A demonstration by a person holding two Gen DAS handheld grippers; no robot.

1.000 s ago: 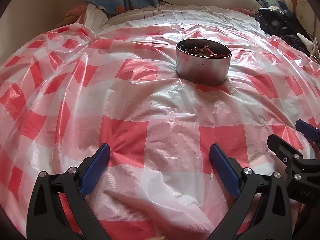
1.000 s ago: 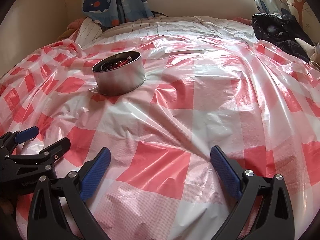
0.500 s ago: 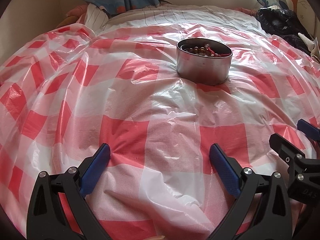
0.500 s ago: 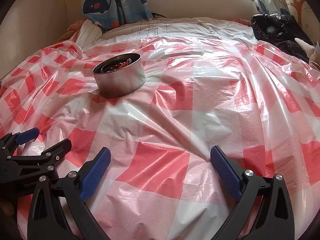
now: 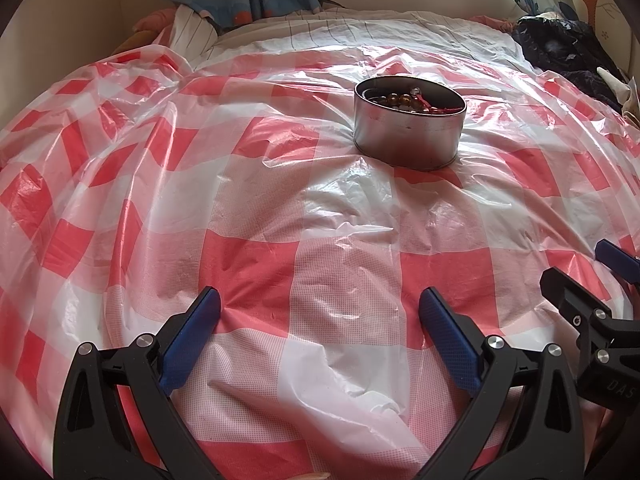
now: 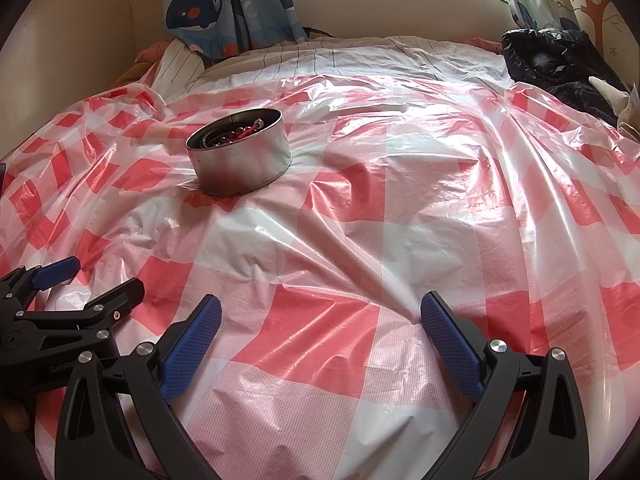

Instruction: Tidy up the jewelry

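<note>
A round silver tin [image 5: 409,136] [image 6: 240,162] stands on the red and white checked plastic sheet [image 5: 280,220] [image 6: 400,240]. Inside it lie bead bracelets [image 5: 404,100] with brown beads and a red cord [image 6: 240,134]. My left gripper [image 5: 319,332] is open and empty, low over the sheet, well short of the tin. My right gripper [image 6: 321,336] is also open and empty, with the tin far ahead to its left. Each gripper shows at the edge of the other's view: the right gripper [image 5: 576,268], the left gripper [image 6: 90,280].
The sheet covers a bed with a striped white cover [image 6: 340,56] at the far end. A dark heap of clothing [image 6: 560,64] lies at the far right. Whale-print curtains [image 6: 228,4] hang at the back wall under a window.
Both views have tilted up slightly, so the tin sits a little lower in frame. Both grippers stay open and the tin has not moved.
</note>
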